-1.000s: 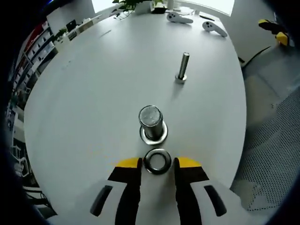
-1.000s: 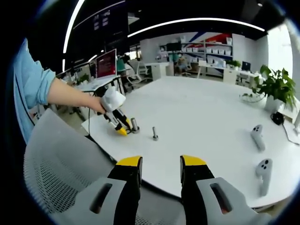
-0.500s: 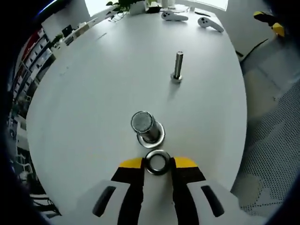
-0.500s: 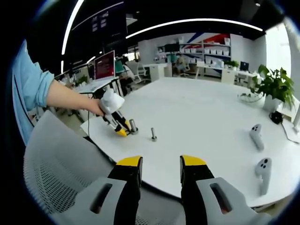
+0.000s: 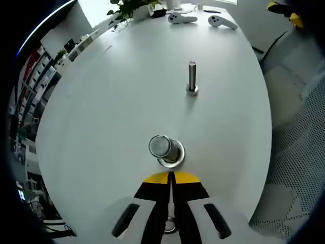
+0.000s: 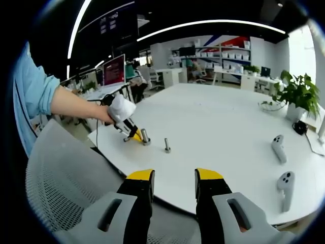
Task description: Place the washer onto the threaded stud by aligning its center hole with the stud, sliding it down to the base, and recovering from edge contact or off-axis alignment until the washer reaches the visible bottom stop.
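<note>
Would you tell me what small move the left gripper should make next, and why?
Probably open the left gripper and pull away from the thick stud: its jaws are shut tip to tip on nothing, and the washer seems to lie behind the tips.

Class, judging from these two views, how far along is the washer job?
Done: the left gripper has reached the wide stud. In hand: its jaws are together, and the washer sits behind the tips, not on the stud. Left: lift, align, slide down. The right gripper hangs open.
</note>
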Demonstrator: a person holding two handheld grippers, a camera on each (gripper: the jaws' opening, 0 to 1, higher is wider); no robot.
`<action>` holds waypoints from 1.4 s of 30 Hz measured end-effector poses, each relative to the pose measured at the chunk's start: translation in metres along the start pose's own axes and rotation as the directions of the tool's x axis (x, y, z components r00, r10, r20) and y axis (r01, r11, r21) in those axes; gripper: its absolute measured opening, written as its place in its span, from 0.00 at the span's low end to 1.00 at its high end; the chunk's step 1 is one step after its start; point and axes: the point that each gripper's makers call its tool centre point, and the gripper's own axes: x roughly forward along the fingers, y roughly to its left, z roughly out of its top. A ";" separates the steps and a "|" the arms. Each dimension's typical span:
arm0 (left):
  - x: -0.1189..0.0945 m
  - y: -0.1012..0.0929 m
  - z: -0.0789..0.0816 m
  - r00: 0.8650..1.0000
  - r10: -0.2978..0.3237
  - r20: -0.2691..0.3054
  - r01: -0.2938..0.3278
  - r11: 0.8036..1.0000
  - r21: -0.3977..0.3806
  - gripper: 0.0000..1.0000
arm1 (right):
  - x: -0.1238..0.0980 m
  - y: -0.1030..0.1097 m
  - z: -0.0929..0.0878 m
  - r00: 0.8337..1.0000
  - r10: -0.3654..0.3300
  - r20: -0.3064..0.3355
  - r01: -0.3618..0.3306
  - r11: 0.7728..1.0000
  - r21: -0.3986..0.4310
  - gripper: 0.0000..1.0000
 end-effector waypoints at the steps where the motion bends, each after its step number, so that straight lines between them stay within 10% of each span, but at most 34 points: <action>1: -0.006 0.002 0.001 1.000 0.004 0.015 -0.004 1.000 -0.017 0.03 | 0.000 0.000 0.000 1.000 0.001 0.000 -0.001 1.000 0.000 0.34; 18: -0.039 0.017 -0.062 0.999 -0.001 -0.045 -0.003 0.995 -0.095 0.39 | 0.001 0.003 0.000 1.000 0.020 -0.004 -0.020 1.000 -0.008 0.33; 25: -0.025 0.005 -0.093 0.989 -0.073 -0.131 0.056 0.991 -0.124 0.36 | 0.001 0.003 -0.001 1.000 0.018 -0.006 -0.018 1.000 -0.006 0.33; 42: -0.020 0.001 -0.095 0.980 -0.122 -0.156 0.104 0.988 -0.113 0.29 | 0.001 0.000 -0.003 1.000 0.003 -0.020 -0.003 1.000 -0.003 0.33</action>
